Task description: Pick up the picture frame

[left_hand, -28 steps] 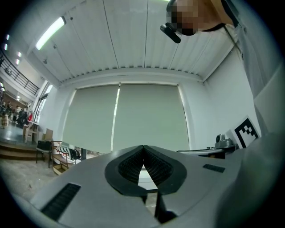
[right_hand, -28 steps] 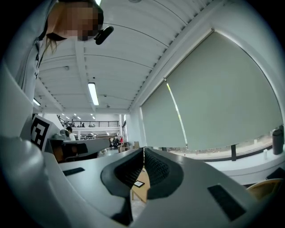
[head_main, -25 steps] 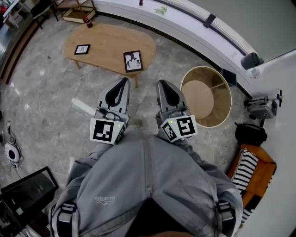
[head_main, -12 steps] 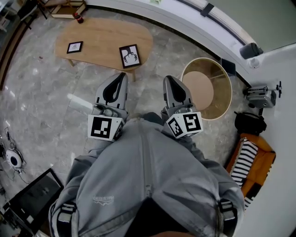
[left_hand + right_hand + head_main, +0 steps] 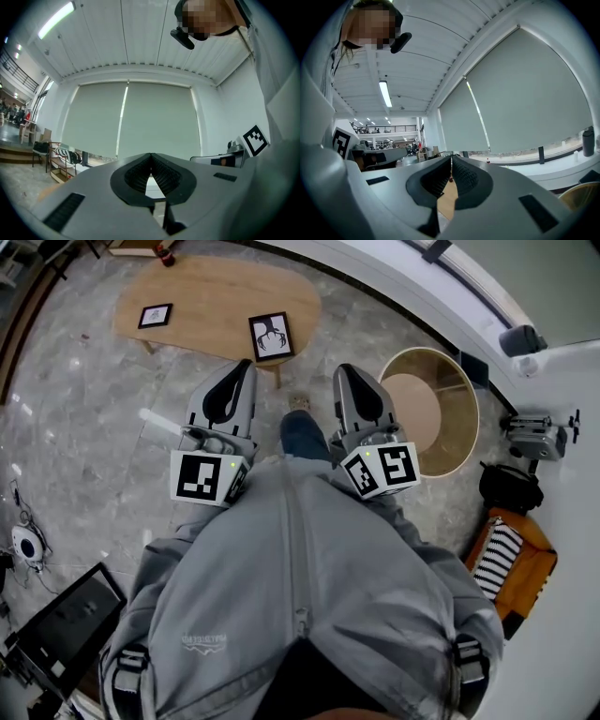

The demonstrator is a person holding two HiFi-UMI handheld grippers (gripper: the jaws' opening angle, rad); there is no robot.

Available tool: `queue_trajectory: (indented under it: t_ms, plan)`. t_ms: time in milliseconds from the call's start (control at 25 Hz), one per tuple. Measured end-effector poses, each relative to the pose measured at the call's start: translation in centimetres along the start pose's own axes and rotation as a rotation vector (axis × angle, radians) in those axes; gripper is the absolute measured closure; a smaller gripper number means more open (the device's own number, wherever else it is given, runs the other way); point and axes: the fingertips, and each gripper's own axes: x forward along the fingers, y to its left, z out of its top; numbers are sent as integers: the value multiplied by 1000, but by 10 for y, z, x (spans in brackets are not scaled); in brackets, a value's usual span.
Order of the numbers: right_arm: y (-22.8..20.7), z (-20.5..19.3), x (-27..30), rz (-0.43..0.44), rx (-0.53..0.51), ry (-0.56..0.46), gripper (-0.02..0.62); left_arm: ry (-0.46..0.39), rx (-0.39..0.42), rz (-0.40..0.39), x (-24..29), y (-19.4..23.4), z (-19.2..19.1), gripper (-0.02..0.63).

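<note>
On the wooden table (image 5: 211, 292) ahead, the picture frame (image 5: 271, 337) sits near the front edge, while I hold the left gripper (image 5: 244, 367) and right gripper (image 5: 345, 372) short of it, jaws pressed together, empty.

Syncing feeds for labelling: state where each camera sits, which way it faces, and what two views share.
Head view: on the head, steeply down at wooden table, picture frame; jacket, left claw, right claw show.
Left gripper view: rides its claw, level towards window blind; shut jaws, jacket.
Right gripper view: rides its claw, level towards blind, table; shut jaws.
Shared: both gripper views see the blind.
</note>
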Motion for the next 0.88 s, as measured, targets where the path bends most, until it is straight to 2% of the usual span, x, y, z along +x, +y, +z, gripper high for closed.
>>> queue_trajectory:
  t_ms: [200, 600, 880]
  plan:
    - [-23, 0, 55, 51, 9, 10, 563, -1, -8, 56, 38, 33, -5, 588]
    - [-97, -1, 197, 152, 22, 85, 563, 32, -36, 147, 162, 104, -21, 588]
    - [-134, 4, 268, 233, 27, 119, 563, 36, -45, 221, 228, 139, -26, 588]
